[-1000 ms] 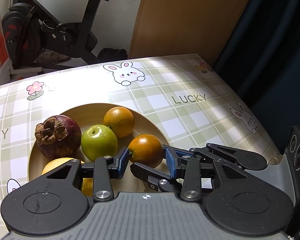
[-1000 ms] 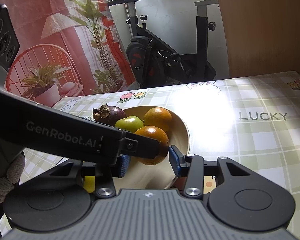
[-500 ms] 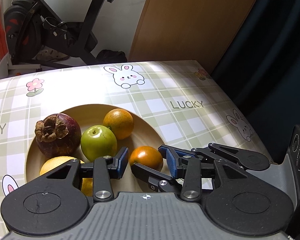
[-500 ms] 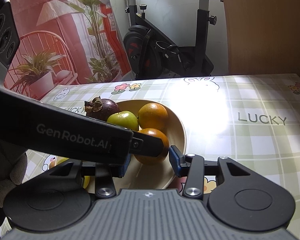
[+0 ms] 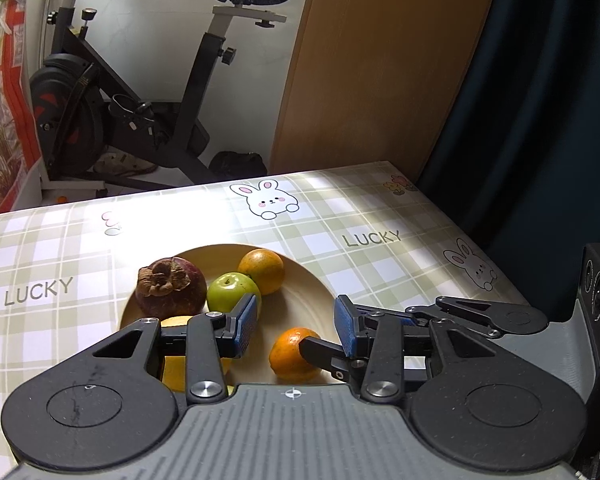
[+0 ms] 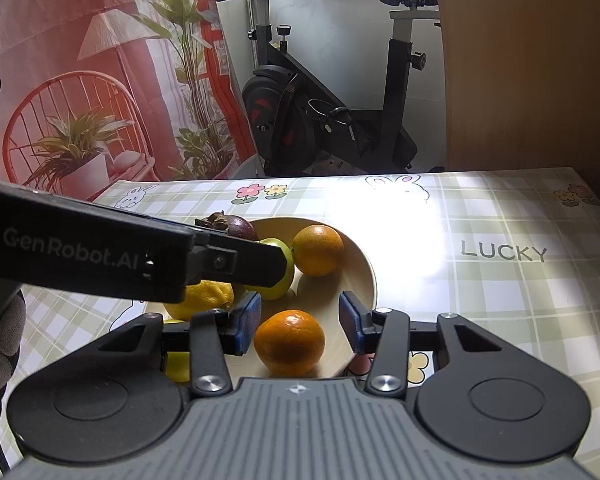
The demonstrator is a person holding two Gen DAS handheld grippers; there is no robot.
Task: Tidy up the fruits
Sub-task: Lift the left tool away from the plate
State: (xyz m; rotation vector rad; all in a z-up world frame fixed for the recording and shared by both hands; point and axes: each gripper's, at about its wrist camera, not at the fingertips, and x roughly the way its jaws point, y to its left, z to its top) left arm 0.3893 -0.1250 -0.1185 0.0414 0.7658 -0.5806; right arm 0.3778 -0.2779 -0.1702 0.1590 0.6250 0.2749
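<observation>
A tan bowl [image 5: 308, 280] [image 6: 364, 276] on the checked tablecloth holds a mangosteen [image 5: 170, 290], a green apple [image 5: 232, 292], an orange [image 5: 262, 270] [image 6: 318, 250], a yellow lemon [image 6: 204, 300] and a small orange [image 5: 294, 354] [image 6: 290, 342] at its near side. My left gripper [image 5: 296, 324] is open above the bowl, with nothing in it. My right gripper [image 6: 298, 324] is open with the small orange lying in the bowl between its pads, apart from both. The left gripper's body crosses the right wrist view and hides part of the apple and mangosteen.
An exercise bike [image 5: 132, 92] [image 6: 332, 108] stands behind the table. A wooden panel [image 5: 380, 68] and a dark curtain [image 5: 540, 100] are at the right. A red plant-print curtain [image 6: 80, 80] hangs at the left. The table's right edge [image 5: 480, 248] is near the bowl.
Both grippers have drawn back and up from the bowl and opened wider. The small orange now lies in the bowl, free of the right gripper's pads.
</observation>
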